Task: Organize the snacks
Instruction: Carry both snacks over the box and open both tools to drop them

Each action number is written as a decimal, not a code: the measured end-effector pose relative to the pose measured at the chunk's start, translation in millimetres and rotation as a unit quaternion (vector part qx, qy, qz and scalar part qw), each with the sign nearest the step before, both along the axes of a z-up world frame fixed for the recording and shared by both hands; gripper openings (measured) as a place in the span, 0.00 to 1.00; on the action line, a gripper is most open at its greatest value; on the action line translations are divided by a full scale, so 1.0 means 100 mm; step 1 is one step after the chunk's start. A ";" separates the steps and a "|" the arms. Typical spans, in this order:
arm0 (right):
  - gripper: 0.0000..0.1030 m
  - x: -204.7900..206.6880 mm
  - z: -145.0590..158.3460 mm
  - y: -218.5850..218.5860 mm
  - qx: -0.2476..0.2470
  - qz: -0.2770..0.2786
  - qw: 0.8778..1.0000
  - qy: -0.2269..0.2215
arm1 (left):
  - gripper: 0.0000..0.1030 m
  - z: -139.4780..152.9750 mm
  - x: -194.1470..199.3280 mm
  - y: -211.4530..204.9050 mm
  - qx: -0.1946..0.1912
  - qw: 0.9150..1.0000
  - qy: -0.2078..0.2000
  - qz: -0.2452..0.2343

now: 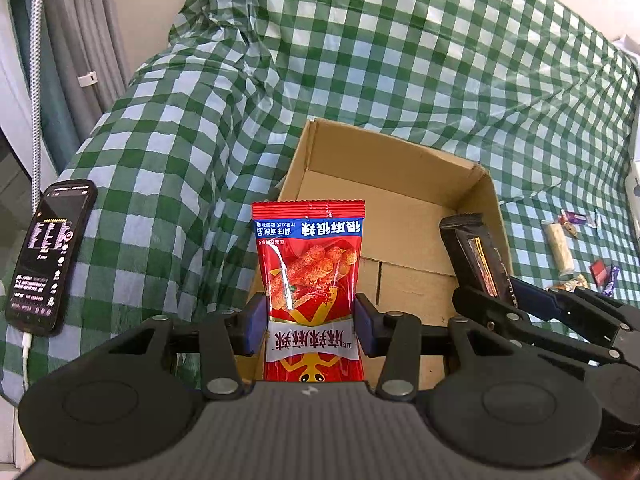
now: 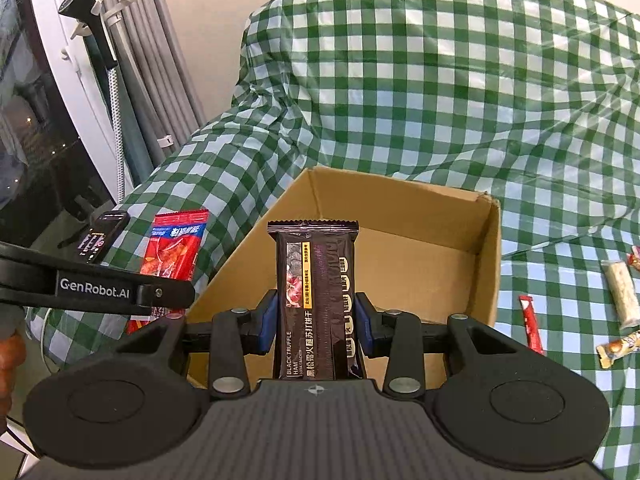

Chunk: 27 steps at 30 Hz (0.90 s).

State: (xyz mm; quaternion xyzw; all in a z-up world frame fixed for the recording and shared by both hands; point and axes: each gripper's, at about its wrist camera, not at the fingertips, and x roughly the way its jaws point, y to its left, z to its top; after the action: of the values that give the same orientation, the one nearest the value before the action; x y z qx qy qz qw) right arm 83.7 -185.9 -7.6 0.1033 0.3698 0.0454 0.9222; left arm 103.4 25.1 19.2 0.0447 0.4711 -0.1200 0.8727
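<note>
My left gripper (image 1: pixel 310 326) is shut on a red spicy snack packet (image 1: pixel 310 264) and holds it upright over the near left edge of an open cardboard box (image 1: pixel 400 168). My right gripper (image 2: pixel 316 322) is shut on a black cracker packet (image 2: pixel 314 276), held upright over the box (image 2: pixel 420 208), whose visible floor is bare. The right gripper with its black packet (image 1: pixel 476 256) shows at the right in the left wrist view. The red packet (image 2: pixel 174 248) and left gripper arm show at the left in the right wrist view.
A green checked cloth (image 1: pixel 360 60) covers the surface and rises behind the box. Several small snacks (image 2: pixel 622 296) lie on the cloth right of the box, among them a red stick (image 2: pixel 530 324). A phone (image 1: pixel 50 256) on a cable lies at left. Curtains hang at far left.
</note>
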 end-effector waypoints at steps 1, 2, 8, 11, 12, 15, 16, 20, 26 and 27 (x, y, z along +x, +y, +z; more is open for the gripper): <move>0.40 0.03 -0.02 -0.01 0.002 0.000 1.000 0.002 | 0.49 -0.03 0.03 -0.02 0.003 1.000 0.003 -0.002; 0.40 0.06 -0.04 -0.01 0.004 0.000 1.000 0.004 | 0.49 -0.05 0.06 -0.04 0.006 1.000 0.005 -0.004; 0.40 0.20 -0.17 -0.06 0.001 -0.001 1.000 0.021 | 0.49 -0.25 0.26 -0.15 0.016 0.999 0.025 -0.014; 0.40 0.26 -0.27 -0.12 -0.004 -0.011 0.999 0.036 | 0.49 -0.35 0.35 -0.24 0.018 0.999 0.040 -0.024; 0.40 0.28 -0.31 -0.14 -0.005 -0.014 0.999 0.042 | 0.49 -0.38 0.37 -0.27 0.020 0.999 0.042 -0.027; 0.40 0.32 -0.43 -0.19 -0.009 -0.024 0.998 0.058 | 0.49 -0.48 0.42 -0.37 0.031 0.998 0.046 -0.034; 0.40 0.33 -0.47 -0.21 -0.009 -0.026 0.998 0.063 | 0.49 -0.51 0.44 -0.39 0.034 0.998 0.047 -0.035; 0.40 0.35 -0.57 -0.25 -0.008 -0.031 0.997 0.075 | 0.57 -0.64 0.50 -0.47 0.047 0.997 0.056 -0.037; 0.78 0.35 -0.64 -0.36 -0.034 -0.066 0.995 0.074 | 0.94 -0.80 0.53 -0.45 0.062 0.996 0.061 -0.031; 0.79 0.34 -0.65 -0.39 -0.037 -0.068 0.994 0.073 | 0.94 -0.85 0.53 -0.43 0.062 0.995 0.070 -0.031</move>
State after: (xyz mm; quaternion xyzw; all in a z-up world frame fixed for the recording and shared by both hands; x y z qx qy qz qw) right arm 117.9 -224.6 -72.2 0.0974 0.4301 -0.0389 0.8967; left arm 156.7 -18.0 -65.5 0.1051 0.5356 -0.1200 0.8293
